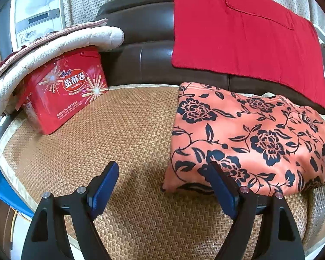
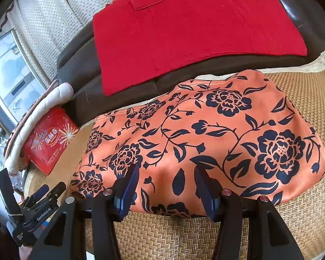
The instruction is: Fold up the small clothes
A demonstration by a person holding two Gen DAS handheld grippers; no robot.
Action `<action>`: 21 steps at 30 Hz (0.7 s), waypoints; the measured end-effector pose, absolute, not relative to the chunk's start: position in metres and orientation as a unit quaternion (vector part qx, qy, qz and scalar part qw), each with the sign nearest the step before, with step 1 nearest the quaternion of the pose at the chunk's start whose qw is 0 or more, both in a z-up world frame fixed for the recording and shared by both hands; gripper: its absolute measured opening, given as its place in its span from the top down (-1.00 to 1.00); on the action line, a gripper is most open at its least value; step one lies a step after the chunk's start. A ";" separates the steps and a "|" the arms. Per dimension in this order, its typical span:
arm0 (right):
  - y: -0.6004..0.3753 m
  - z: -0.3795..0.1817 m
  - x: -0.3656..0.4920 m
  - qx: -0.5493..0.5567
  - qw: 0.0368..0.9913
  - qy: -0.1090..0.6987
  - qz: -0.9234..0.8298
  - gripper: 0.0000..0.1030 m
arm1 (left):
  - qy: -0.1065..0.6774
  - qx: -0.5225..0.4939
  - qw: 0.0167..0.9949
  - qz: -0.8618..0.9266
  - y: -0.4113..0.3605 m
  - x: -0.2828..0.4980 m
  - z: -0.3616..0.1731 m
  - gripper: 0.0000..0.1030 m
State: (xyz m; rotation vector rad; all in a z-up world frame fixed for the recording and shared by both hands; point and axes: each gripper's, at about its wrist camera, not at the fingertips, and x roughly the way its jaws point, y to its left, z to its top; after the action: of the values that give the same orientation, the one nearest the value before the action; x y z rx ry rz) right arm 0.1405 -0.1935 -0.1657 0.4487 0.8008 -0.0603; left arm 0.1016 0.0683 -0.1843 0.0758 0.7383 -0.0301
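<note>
Left tongs [image 1: 162, 173] spread, empty, beside folded floral garment [image 1: 249, 138]; right tongs [image 2: 165, 176] spread above it.

Right wrist view: floral garment on woven mat, both grippers in frame.

The orange garment with dark floral print [image 2: 205, 138] lies flat across the middle of the frame on a woven straw mat [image 2: 292, 227]. The right gripper [image 2: 165, 186] enters from the bottom centre; its jaws stand apart above the garment's near edge, with nothing gripped between them. The left gripper [image 2: 43, 192] shows at the lower left, its jaw state unclear from here. A red cloth [image 2: 195, 32] is draped over a dark brown headboard [image 2: 75, 60] at the top. A red tin [image 2: 51, 140] sits at the left under a quilted pad [image 2: 39, 117].
</note>
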 end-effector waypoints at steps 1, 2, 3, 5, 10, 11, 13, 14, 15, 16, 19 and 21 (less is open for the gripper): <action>-0.193 -0.166 0.141 0.216 0.896 0.387 -0.030 -0.13 | 0.359 0.038 0.933 -0.016 0.068 0.102 -0.183 -0.63; -0.193 -0.167 0.142 0.215 0.896 0.388 -0.031 -0.13 | 0.357 0.038 0.933 -0.016 0.067 0.102 -0.183 -0.63; -0.193 -0.167 0.143 0.216 0.895 0.389 -0.030 -0.13 | 0.356 0.039 0.934 -0.017 0.067 0.102 -0.183 -0.63; -0.192 -0.168 0.144 0.216 0.895 0.390 -0.030 -0.13 | 0.353 0.041 0.934 -0.018 0.066 0.103 -0.182 -0.63; -0.189 -0.171 0.148 0.216 0.893 0.393 -0.029 -0.13 | 0.359 0.039 0.932 -0.021 0.067 0.107 -0.184 -0.63; -0.188 -0.171 0.149 0.216 0.893 0.393 -0.028 -0.13 | 0.359 0.038 0.932 -0.021 0.067 0.107 -0.184 -0.63; -0.187 -0.172 0.151 0.216 0.893 0.394 -0.028 -0.13 | 0.360 0.037 0.932 -0.020 0.067 0.109 -0.185 -0.63; -0.187 -0.173 0.152 0.217 0.892 0.395 -0.027 -0.13 | 0.362 0.035 0.931 -0.020 0.068 0.109 -0.185 -0.63; -0.187 -0.173 0.153 0.218 0.892 0.395 -0.026 -0.13 | 0.364 0.033 0.930 -0.022 0.068 0.110 -0.186 -0.63; -0.187 -0.174 0.154 0.218 0.892 0.395 -0.025 -0.13 | 0.369 0.031 0.929 -0.023 0.068 0.111 -0.188 -0.63; -0.185 -0.176 0.157 0.219 0.890 0.398 -0.020 -0.13 | 0.385 0.017 0.922 -0.033 0.069 0.115 -0.194 -0.63; -0.184 -0.178 0.159 0.220 0.890 0.400 -0.018 -0.13 | 0.400 -0.003 0.915 -0.047 0.071 0.117 -0.198 -0.63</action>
State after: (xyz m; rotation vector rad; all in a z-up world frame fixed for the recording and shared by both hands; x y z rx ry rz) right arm 0.1594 -0.1845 -0.1777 0.4575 0.8299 -0.0366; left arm 0.1170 0.0710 -0.1981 -0.0056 0.8241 -0.0968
